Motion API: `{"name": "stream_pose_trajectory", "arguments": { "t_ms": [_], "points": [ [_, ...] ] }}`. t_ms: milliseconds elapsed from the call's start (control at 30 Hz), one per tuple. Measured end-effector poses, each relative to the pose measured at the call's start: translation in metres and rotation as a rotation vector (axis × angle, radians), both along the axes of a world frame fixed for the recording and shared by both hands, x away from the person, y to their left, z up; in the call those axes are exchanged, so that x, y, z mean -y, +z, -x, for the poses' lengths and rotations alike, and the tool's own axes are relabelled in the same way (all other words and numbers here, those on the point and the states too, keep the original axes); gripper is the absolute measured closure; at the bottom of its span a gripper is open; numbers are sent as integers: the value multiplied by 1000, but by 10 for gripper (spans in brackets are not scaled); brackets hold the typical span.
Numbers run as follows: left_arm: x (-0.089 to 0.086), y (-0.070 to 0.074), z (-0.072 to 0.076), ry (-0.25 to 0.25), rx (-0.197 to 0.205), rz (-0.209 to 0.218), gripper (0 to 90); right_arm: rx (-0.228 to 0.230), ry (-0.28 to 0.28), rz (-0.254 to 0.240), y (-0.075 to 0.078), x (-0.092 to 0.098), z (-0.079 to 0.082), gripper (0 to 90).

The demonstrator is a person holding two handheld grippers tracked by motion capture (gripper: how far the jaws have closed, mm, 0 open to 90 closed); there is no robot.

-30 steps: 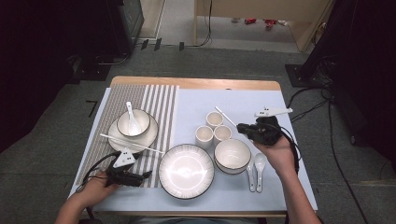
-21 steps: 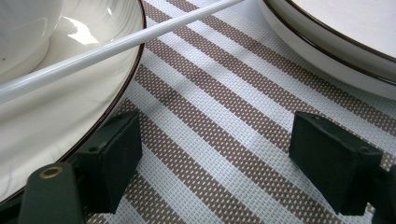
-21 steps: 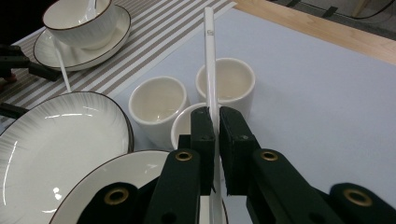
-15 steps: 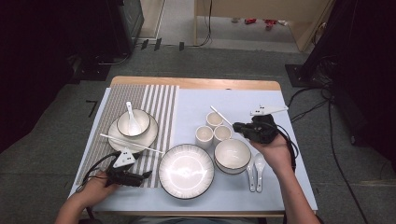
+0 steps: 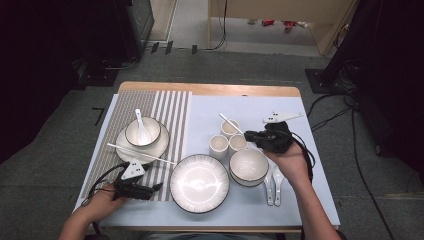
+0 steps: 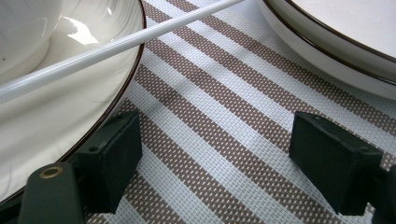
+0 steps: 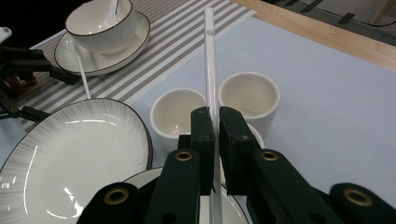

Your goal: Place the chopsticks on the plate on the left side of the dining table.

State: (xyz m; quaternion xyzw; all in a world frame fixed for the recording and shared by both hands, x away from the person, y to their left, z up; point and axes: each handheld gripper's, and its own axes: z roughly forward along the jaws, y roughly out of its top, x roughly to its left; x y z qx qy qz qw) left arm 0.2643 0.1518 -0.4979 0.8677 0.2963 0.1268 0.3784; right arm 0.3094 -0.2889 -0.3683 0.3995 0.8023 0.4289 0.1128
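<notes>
3 small cups (image 5: 230, 139) stand under the white chopstick (image 7: 209, 60), beside a bowl (image 5: 248, 165) and the big plate (image 5: 199, 182) on the bench (image 5: 280, 107). The right tool (image 7: 214, 122) pinches that chopstick above the cups, pointing across them. The left tool (image 6: 217, 154) rests spread on the striped mat (image 6: 224, 107), beside a second chopstick (image 6: 116, 44) lying on a saucer (image 6: 56, 116).

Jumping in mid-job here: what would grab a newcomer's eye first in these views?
The right gripper, shut on a white chopstick, holds it above the three small cups right of centre. Next, the big white plate gleams at the near edge. The left gripper rests open on the striped mat, beside a saucer with another chopstick across it.
</notes>
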Motion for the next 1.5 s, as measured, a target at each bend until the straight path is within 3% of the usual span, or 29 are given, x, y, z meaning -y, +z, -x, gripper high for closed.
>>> {"name": "stream_pose_trajectory", "arguments": {
  "t_ms": [400,533,1500],
  "points": [
    [0,0,0,0,0,1,175,7,34,-9,3,-12,-1,852],
    [0,0,0,1,0,1,175,17,53,-34,7,-16,1,852],
    [0,0,0,3,0,5,175,23,131,-9,10,-49,-5,852]
  ]
}}
